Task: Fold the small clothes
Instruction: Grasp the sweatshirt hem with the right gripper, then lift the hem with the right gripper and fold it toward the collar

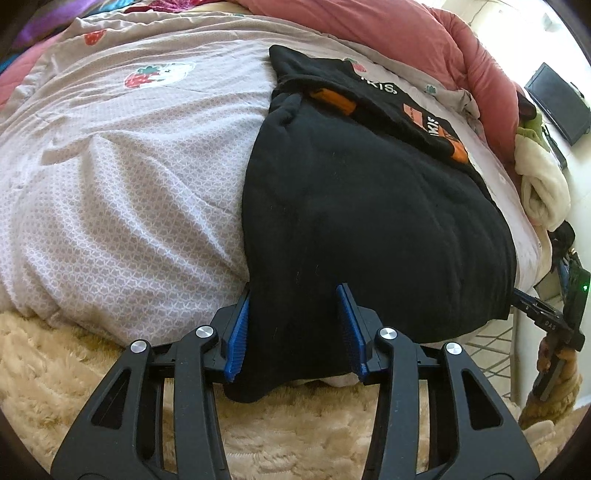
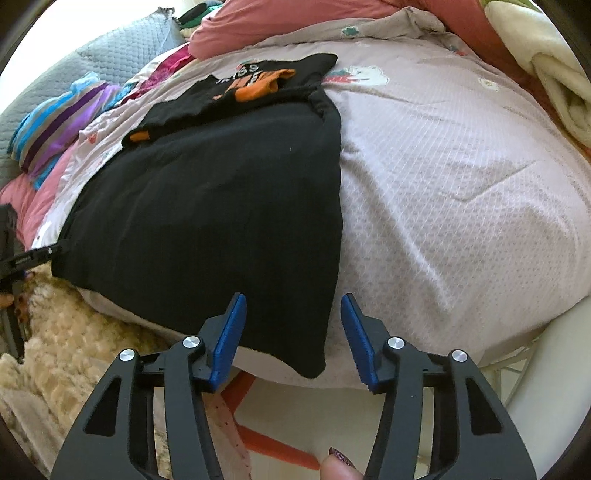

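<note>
A black shirt [image 1: 369,206] lies flat on a bed with a pale pink quilt [image 1: 129,166]. The quilt has little strawberry pictures on it. The shirt has orange parts and white letters near its far end, up at 12 o'clock in both views. Its near edge hangs a bit over the side of the bed, at 6 o'clock.

In the left wrist view, the left gripper [image 1: 295,328] sits at the near left corner of the shirt. Its two blue fingers [image 1: 240,332] are partly spread, with the black cloth lying between them. The left finger is right at the cloth's edge. The right finger rests on top of the cloth. I cannot tell if they squeeze the cloth yet.

In the right wrist view, the right gripper [image 2: 293,336] is at the shirt's other near corner. Its blue fingers [image 2: 231,336] are spread apart. The corner of the shirt lies between them, closer to the left finger. The right finger is over the quilt and does not touch the shirt. A fingertip [image 2: 338,467] with a dark sparkly nail shows at 6 o'clock.

A fluffy cream rug [image 1: 55,369] lies on the floor by the bed, at 7 o'clock in the left view. A red blanket [image 1: 424,29] is bunched up at the far side of the bed. A cream towel [image 1: 543,184] sits at 3 o'clock in the left view. Stripy blue and purple cloth [image 2: 62,118] lies at 10 o'clock in the right view, near a grey quilted cover [image 2: 122,40].
</note>
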Tool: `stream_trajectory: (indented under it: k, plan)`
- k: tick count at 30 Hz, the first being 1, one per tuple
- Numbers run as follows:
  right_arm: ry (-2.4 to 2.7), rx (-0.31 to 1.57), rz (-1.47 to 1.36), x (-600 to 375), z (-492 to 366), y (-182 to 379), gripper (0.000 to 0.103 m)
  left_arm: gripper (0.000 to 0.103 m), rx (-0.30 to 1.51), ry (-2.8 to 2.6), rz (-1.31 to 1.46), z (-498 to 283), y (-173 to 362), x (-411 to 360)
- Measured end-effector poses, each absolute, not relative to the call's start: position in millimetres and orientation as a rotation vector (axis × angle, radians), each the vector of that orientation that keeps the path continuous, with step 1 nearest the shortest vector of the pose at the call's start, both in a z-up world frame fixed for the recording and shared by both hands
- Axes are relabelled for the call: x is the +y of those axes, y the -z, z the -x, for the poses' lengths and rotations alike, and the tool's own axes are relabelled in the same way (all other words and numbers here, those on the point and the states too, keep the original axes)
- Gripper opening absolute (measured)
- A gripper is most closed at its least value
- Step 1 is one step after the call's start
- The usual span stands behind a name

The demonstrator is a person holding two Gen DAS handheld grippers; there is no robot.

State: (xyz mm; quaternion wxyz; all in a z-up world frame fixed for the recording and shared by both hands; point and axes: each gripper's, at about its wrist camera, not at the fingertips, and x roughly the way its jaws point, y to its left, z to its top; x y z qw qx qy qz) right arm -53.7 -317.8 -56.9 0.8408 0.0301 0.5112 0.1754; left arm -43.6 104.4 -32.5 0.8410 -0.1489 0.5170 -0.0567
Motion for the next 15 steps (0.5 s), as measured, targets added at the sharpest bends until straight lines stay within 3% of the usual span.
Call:
stream_trajectory:
  k: [4,10,12,14,15]
  plan:
    - [-0.392,1.099,-0.075,-318,54,65,0.038,0.036,1.104,0.119,0.312,47,34,104]
    - [-0.414,1.108,-0.095,-317,50,75,0.038,0.036,1.115,0.115,0.348,50,39,109]
    - [-0.421,1.104,-0.104,-319,50,75,0.03,0.036,1.116,0.116,0.372,51,40,112]
    - [-0.441,1.098,-0.103,-318,50,72,0.009,0.036,1.118,0.115,0.375,52,40,112]
    - [-0.458,1.094,-0.106,-319,51,70,0.009,0.036,1.119,0.114,0.373,52,39,111]
